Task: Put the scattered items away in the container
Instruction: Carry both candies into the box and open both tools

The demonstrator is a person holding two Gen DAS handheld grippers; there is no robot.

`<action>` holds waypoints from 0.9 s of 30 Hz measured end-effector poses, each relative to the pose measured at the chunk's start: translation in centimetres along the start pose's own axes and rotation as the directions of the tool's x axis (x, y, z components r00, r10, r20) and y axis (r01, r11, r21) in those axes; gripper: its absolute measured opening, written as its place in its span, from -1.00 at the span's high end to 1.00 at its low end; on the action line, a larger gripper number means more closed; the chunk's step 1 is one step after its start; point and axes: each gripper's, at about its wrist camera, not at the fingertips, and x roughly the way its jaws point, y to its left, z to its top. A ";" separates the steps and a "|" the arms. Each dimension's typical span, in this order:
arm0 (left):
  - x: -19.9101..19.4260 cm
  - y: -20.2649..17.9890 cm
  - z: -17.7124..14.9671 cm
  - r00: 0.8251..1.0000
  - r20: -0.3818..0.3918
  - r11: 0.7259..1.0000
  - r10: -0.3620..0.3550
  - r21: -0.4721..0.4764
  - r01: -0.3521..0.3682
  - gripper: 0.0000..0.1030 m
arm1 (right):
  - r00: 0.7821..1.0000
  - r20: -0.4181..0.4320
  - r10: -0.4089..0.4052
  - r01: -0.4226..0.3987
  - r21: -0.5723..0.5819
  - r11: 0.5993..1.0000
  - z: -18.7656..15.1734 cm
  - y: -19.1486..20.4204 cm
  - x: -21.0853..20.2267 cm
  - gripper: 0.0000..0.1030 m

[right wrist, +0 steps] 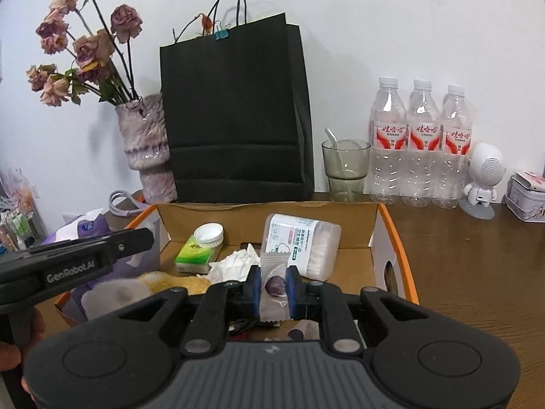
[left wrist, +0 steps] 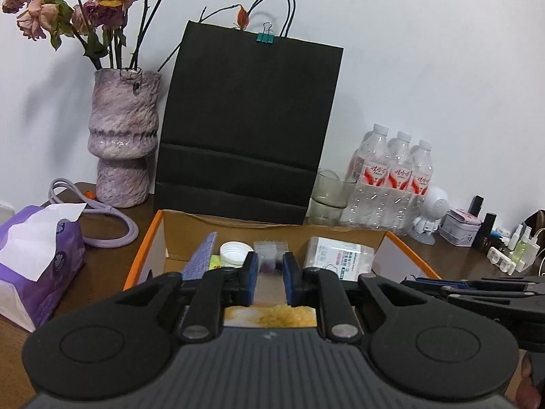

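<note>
Box (right wrist: pixel 391 235) just ahead of both grippers already holds cotton-swab tub (right wrist: pixel 303 242), green packet (right wrist: pixel 196 254), white cap (right wrist: pixel 209 232) — right gripper (right wrist: pixel 273 286) clamped on wrapped candy (right wrist: pixel 272 284) above it, left gripper (left wrist: pixel 269 277) slightly apart around a clear packet (left wrist: pixel 269 255), both undropped.

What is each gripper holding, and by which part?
Right gripper: a wrapped purple candy, pinched across its middle. Left gripper: a clear packet lies between the jaws; whether gripped cannot be told.
</note>
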 end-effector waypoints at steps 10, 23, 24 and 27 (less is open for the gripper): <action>-1.1 1.8 0.8 0.991 0.031 0.987 0.127 -0.100 -0.124 -1.00 | 0.999 0.036 -0.006 0.005 0.023 1.000 0.2 0.3 -0.5 -1.00; -1.6 1.3 0.8 0.992 0.025 0.989 0.120 -0.085 -0.118 -1.00 | 0.999 0.024 -0.031 0.031 0.029 0.999 0.0 0.4 -0.9 -1.00; -1.9 1.3 0.8 0.993 0.031 0.990 0.117 -0.085 -0.114 -1.00 | 0.999 0.026 -0.039 0.039 0.024 0.999 -0.1 0.5 -1.0 -1.00; -3.1 1.2 0.8 0.993 0.055 0.992 0.105 -0.080 -0.100 -1.00 | 0.997 0.044 -0.058 0.057 0.013 0.998 -0.2 0.7 -1.9 -1.00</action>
